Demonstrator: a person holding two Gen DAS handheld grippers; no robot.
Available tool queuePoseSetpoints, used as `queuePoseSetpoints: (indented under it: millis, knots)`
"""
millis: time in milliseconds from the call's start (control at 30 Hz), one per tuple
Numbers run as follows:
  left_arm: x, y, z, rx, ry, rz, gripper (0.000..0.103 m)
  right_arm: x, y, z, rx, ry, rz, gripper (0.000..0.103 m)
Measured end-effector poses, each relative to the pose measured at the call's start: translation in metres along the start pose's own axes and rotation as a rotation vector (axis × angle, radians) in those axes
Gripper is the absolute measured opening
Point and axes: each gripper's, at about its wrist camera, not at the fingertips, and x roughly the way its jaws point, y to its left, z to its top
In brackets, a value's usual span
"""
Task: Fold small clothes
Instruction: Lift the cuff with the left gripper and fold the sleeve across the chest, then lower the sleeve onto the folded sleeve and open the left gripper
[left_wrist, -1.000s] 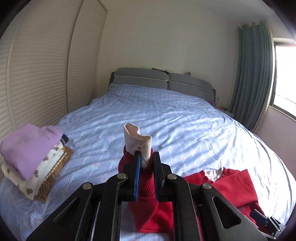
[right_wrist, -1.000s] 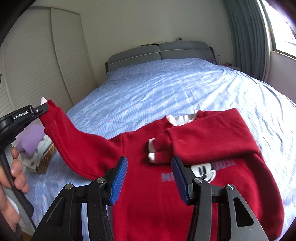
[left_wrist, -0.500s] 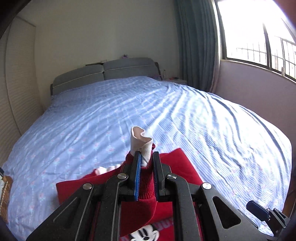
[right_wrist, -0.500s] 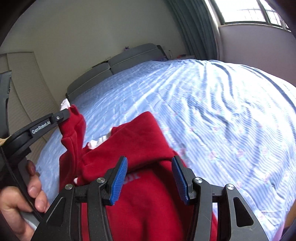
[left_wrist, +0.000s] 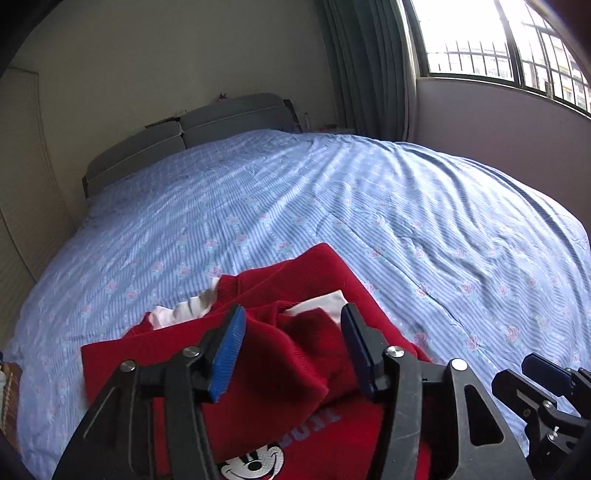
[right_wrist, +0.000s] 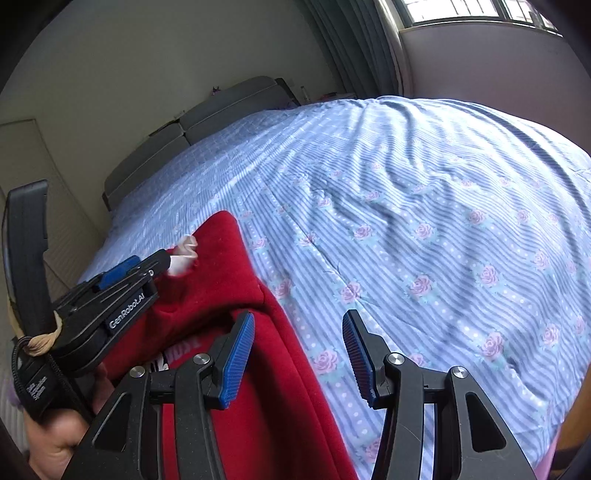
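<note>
A small red Mickey Mouse sweatshirt (left_wrist: 280, 369) lies on the blue flowered bed cover (left_wrist: 332, 206), both sleeves folded across its front. My left gripper (left_wrist: 291, 354) is open just above the folded sleeve, whose white cuff (left_wrist: 325, 302) lies beyond its fingertips. In the right wrist view the sweatshirt (right_wrist: 236, 295) fills the lower left, with the left gripper (right_wrist: 147, 269) over it beside the cuff (right_wrist: 183, 251). My right gripper (right_wrist: 299, 354) is open and empty above the sweatshirt's right edge.
The bed cover (right_wrist: 424, 221) stretches far and right of the sweatshirt. A grey headboard (left_wrist: 184, 136) stands at the far wall. Curtains (left_wrist: 369, 62) and a window (left_wrist: 498, 44) are at the right. The right gripper (left_wrist: 546, 398) shows at the lower right.
My left gripper carried the sleeve cuff rightward across the sweatshirt, laid it down and opened. The right gripper stayed open and swung right towards the sweatshirt's edge.
</note>
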Motion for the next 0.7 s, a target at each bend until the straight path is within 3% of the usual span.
queuePoseSetpoints:
  millis: [167, 433, 567, 700]
  knots:
    - [-0.018, 0.051, -0.017, -0.072, 0.023, 0.050, 0.059, -0.001, 0.019, 0.001, -0.051, 0.004, 0.010, 0.050]
    - [-0.011, 0.150, -0.080, -0.256, 0.151, 0.154, 0.059, 0.024, 0.064, 0.013, -0.170, 0.056, 0.044, 0.050]
    - [-0.021, 0.169, -0.102, -0.298, 0.151, 0.118, 0.059, 0.035, 0.085, 0.014, -0.213, 0.075, 0.055, 0.050]
    - [-0.040, 0.163, -0.119, -0.259, 0.124, 0.085, 0.059, 0.045, 0.098, 0.014, -0.244, 0.094, 0.058, 0.050]
